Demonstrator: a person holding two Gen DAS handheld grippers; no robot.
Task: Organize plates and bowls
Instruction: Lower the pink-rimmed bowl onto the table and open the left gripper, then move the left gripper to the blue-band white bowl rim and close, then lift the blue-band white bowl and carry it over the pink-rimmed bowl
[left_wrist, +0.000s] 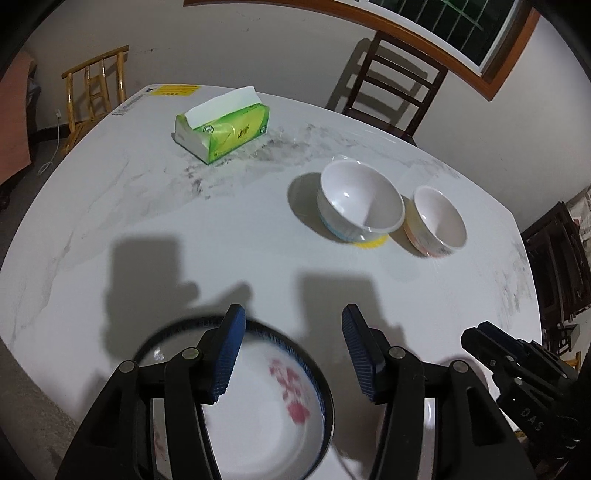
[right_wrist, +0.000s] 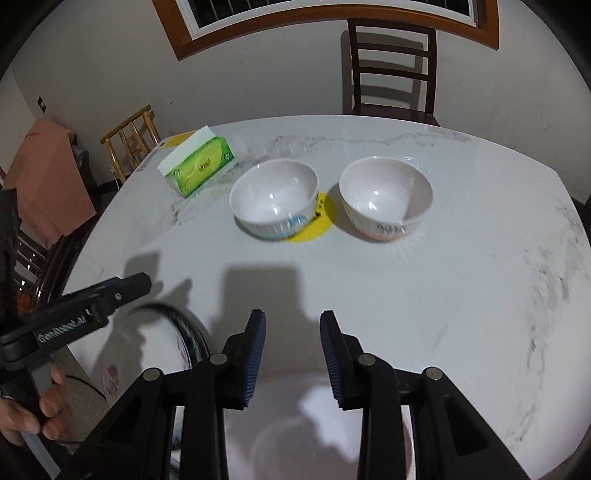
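currently both tools are hovering with jaws parted, grasping nothing: left gripper (left_wrist: 293, 354) above the dark-rimmed plate (left_wrist: 266, 398) sitting near the table (right_wrist: 461, 295) edge, right gripper (right_wrist: 292, 356) over a blurred white dish. two bowls (right_wrist: 274, 201) (right_wrist: 386, 197) are standing mid-table, bare marble lying between.
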